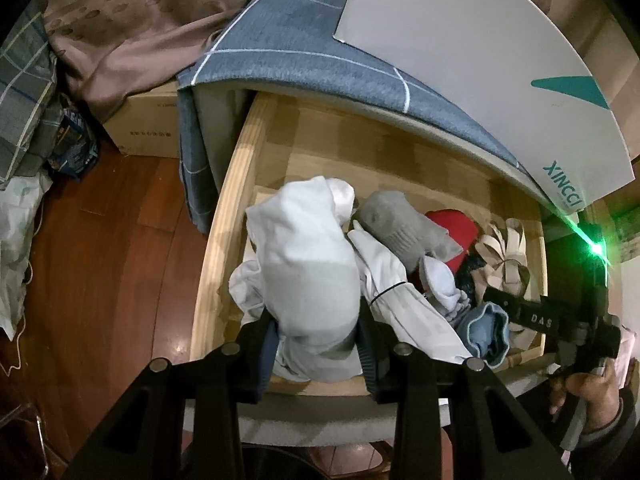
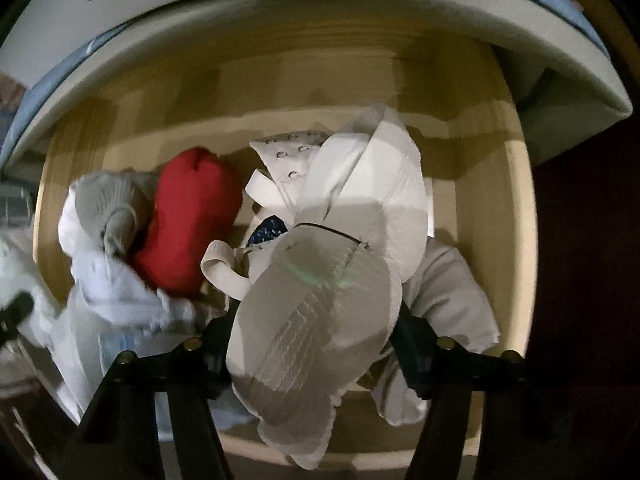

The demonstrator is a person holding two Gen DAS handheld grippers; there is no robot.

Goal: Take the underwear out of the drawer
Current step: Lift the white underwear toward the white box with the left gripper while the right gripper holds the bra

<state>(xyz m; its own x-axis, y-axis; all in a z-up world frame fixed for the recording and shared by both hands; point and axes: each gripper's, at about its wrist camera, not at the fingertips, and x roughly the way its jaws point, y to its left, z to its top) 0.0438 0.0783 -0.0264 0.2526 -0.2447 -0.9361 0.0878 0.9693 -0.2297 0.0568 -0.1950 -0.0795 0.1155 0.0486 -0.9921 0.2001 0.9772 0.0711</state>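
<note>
The wooden drawer (image 1: 240,184) stands pulled out, full of clothes. My left gripper (image 1: 316,336) is shut on a white and grey garment (image 1: 304,248), which rises up between its fingers over the drawer's front left. My right gripper (image 2: 316,344) points straight down into the drawer's right part. Both its pads press on a white padded bra (image 2: 320,288). In the left wrist view, the right gripper's black body (image 1: 552,320) and the hand (image 1: 592,388) holding it show at the drawer's right front corner.
In the drawer lie a grey sock (image 1: 400,224), a red garment (image 2: 188,220), a beige strappy bra (image 1: 504,248), a light blue piece (image 1: 488,332) and white cloth (image 2: 452,292). A blue blanket (image 1: 304,52) and a white box (image 1: 480,60) overhang the back. Left: wood floor (image 1: 120,240), cardboard box (image 1: 148,124).
</note>
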